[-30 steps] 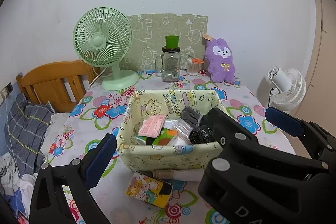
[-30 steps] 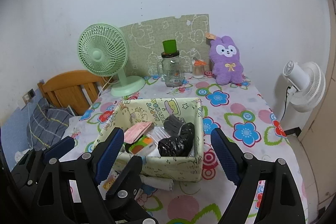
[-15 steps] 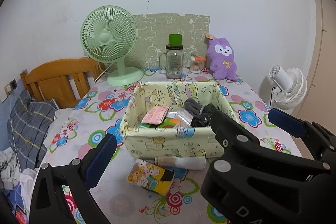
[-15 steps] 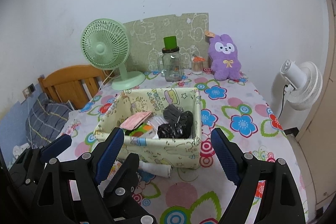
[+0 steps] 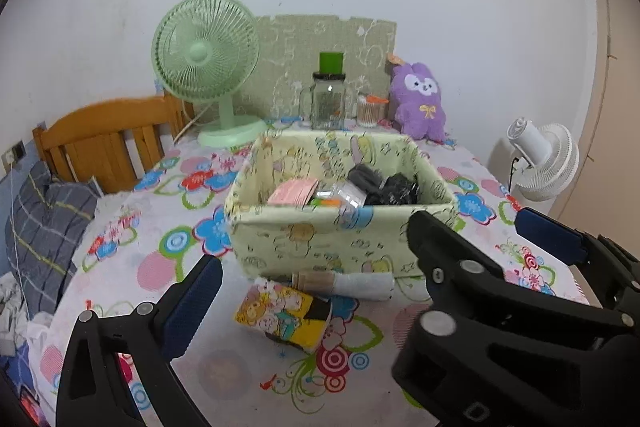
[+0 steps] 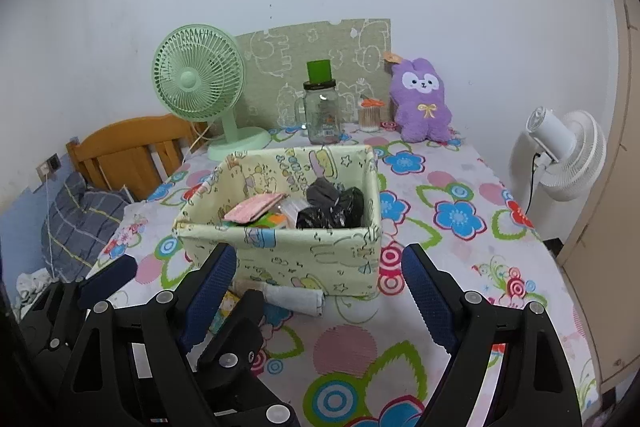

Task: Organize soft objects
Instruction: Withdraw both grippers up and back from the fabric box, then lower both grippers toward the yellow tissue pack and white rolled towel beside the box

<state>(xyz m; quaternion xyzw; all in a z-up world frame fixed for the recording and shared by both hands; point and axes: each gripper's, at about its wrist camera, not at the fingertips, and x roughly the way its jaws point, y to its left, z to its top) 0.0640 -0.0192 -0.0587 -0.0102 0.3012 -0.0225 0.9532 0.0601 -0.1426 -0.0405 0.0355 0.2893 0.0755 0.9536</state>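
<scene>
A pale yellow fabric basket [image 5: 320,239] [image 6: 304,255] stands mid-table and holds dark socks [image 5: 384,183] [image 6: 332,205], a pink packet [image 5: 294,191] and other small items. A rolled white sock [image 5: 348,283] [image 6: 296,297] lies against its near wall. A yellow cartoon tissue pack [image 5: 284,317] lies in front of that. A purple plush rabbit [image 5: 420,103] [image 6: 422,103] sits at the back. My left gripper [image 5: 360,275] is open and empty, low over the tissue pack. My right gripper [image 6: 320,291] is open and empty, near the rolled sock.
A green desk fan [image 5: 208,71], a glass jar with a green lid [image 5: 330,95] and a small cup [image 5: 368,109] stand at the back by the wall. A white fan [image 6: 564,151] stands off the table's right edge. A wooden bed frame [image 5: 104,135] lies left.
Both grippers have drawn back and dropped lower, so the basket looks farther and is seen more from the side. Both stay open and empty.
</scene>
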